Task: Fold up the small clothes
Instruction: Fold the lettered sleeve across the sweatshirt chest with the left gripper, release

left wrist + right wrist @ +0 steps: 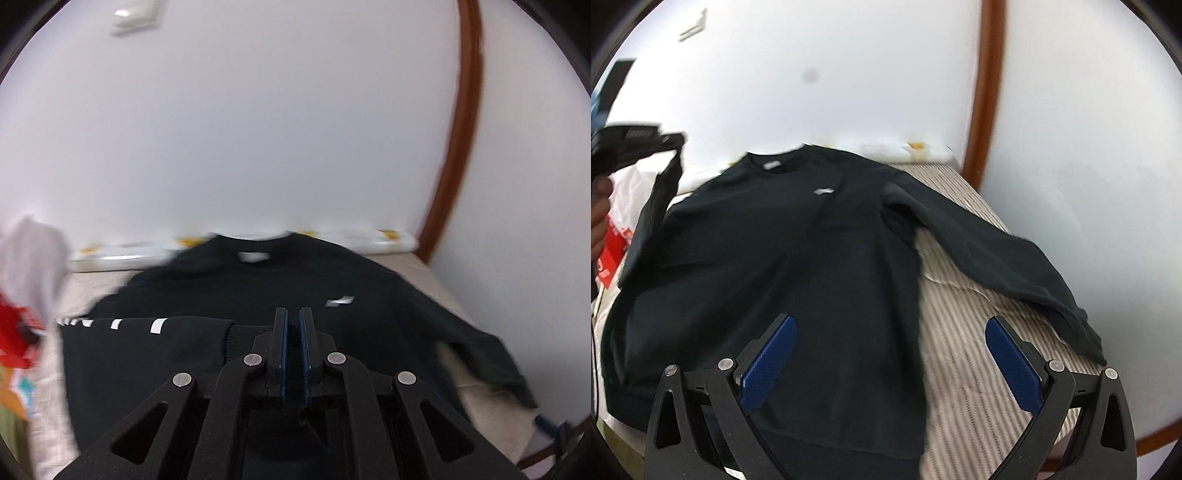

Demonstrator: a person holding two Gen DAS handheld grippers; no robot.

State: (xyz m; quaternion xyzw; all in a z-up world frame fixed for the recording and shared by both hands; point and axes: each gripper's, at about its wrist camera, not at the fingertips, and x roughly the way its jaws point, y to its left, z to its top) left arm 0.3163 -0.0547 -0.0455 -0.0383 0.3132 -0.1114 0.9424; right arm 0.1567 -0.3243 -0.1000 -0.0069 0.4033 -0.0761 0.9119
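A black long-sleeved sweatshirt [794, 240] lies front up on a striped beige bed cover [960, 332], collar toward the wall. My left gripper [293, 314] is shut on the cuff end of one sleeve [147, 332], which bears white marks. In the right wrist view that left gripper [670, 142] holds the sleeve [657, 199] lifted above the sweatshirt's left side. My right gripper [891, 319] stands wide open over the sweatshirt's lower right edge, nothing between its blue pads [768, 362]. The other sleeve [997, 254] lies stretched out to the right.
A red and white bag [617, 236] sits left of the bed, behind a person's hand [598, 214]. A patterned white roll [369, 240] lies along the wall. A brown wooden frame [986, 92] rises at the bed's far right corner.
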